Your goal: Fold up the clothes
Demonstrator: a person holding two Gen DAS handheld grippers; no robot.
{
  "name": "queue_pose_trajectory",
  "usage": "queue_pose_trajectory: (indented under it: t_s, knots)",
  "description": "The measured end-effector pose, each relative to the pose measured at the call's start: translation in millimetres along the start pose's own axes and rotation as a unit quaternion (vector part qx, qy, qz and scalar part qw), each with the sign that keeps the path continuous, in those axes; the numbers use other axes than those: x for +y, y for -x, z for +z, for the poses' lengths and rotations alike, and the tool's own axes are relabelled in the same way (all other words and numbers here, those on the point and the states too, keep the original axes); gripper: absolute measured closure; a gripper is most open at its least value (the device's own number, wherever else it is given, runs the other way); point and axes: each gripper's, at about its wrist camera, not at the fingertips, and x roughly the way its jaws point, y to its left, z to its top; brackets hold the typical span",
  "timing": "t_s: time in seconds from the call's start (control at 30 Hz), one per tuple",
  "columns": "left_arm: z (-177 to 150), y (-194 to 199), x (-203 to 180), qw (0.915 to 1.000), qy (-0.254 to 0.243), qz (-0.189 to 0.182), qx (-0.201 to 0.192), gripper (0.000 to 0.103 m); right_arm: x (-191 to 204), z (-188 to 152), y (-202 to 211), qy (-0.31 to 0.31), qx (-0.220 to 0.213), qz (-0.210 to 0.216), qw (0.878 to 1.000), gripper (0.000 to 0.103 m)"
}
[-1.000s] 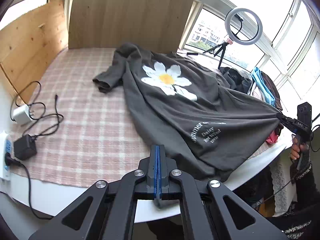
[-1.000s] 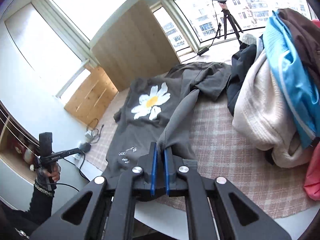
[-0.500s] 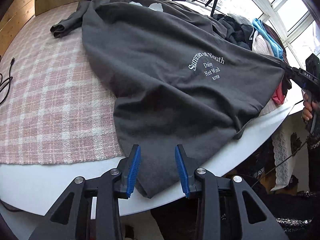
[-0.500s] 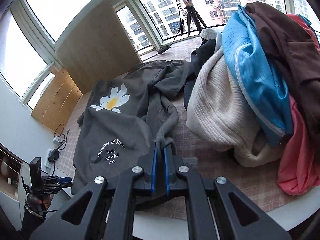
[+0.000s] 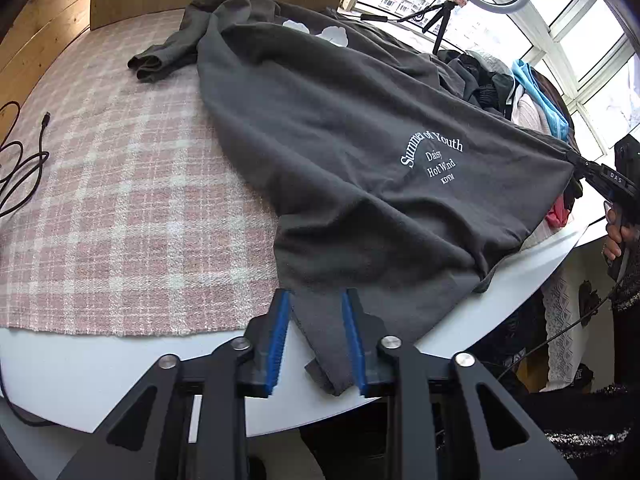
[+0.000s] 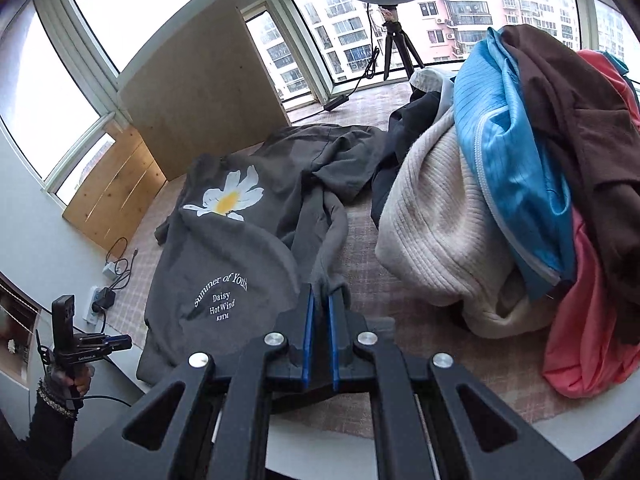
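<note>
Grey sweatshirt (image 5: 340, 128) is spread print-up across the pink plaid cloth (image 5: 120, 208), hem end hanging over the near table edge (image 5: 140, 344); collar and one sleeve (image 5: 168, 52) are bunched toward 11 o'clock in the left view.

Left gripper (image 5: 316, 344): jaws are spread, with the lower hem corner lying between the blue pads (image 5: 280, 340) but not pinched. Placement reads as lined up to take that corner.

Right gripper (image 6: 319, 332): pads are pressed together on a fold of grey fabric, apparently the opposite hem corner or side seam. In the left view it is seen at 3 o'clock (image 5: 600, 178), with the fabric drawn taut toward it. Tension is presumably kept so the body lies flat and the hem line is straightened.

No fold is visible in the sweatshirt as it lies.

Pile of other clothes (image 6: 500, 200) is stacked at 2 o'clock in the right view, just beside the sweatshirt, the far sleeve running up against it.
</note>
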Motion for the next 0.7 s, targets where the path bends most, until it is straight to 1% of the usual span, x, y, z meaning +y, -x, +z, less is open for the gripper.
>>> queue_pose_trajectory:
  t_s: [0.07, 0.1, 0.17, 0.2, 0.23, 0.27, 0.33, 0.4, 0.47, 0.53, 0.6, 0.67, 0.7]
  knots:
    - [0, -10, -1, 0.9999, 0.003, 0.003, 0.015, 0.062, 1, 0, -3, 0.0, 0.003, 0.0, 1.0, 0.096]
    - [-1, -13, -5, 0.9997, -0.005, 0.005, 0.021, 0.061, 2, 0, -4, 0.001, 0.003, -0.001, 1.0, 0.096]
    - [-2, -21, -13, 0.9992, -0.02, 0.01, 0.033, 0.064, 5, 1, -5, 0.006, 0.004, -0.001, 1.0, 0.096]
    - [-3, -24, -17, 0.9988, -0.028, 0.012, 0.039, 0.072, 6, 1, -5, 0.009, 0.004, -0.001, 1.0, 0.096]
    - [-3, -28, -21, 0.9982, -0.036, 0.014, 0.045, 0.102, 7, 1, -4, 0.01, 0.003, 0.001, 1.0, 0.096]
    - [-3, -29, -23, 0.998, -0.04, 0.012, 0.048, 0.101, 7, 2, -2, 0.008, -0.001, 0.004, 1.0, 0.096]
    - [1, -18, -19, 0.9987, -0.029, -0.008, 0.04, 0.102, 7, 4, 3, 0.004, -0.008, 0.009, 1.0, 0.096]
    - [10, 7, -12, 0.9996, -0.016, -0.02, 0.013, 0.103, 7, 6, 7, 0.001, -0.014, 0.015, 1.0, 0.096]
    - [24, 46, -1, 0.999, -0.003, -0.029, -0.032, 0.102, 7, 8, 12, -0.003, -0.021, 0.02, 1.0, 0.096]
    - [41, 90, 9, 0.9968, -0.004, -0.008, -0.08, 0.103, 7, 10, 16, -0.007, -0.028, 0.025, 0.999, 0.096]
    - [62, 127, 22, 0.9927, -0.011, 0.011, -0.12, 0.102, 8, 14, 20, -0.011, -0.036, 0.034, 0.999, 0.096]
    - [89, 146, 36, 0.9888, -0.025, 0.033, -0.144, 0.102, 12, 28, 21, -0.019, -0.049, 0.051, 0.997, 0.096]
    - [106, 146, 45, 0.988, -0.026, 0.042, -0.146, 0.102, 13, 37, 14, -0.023, -0.051, 0.052, 0.997, 0.096]
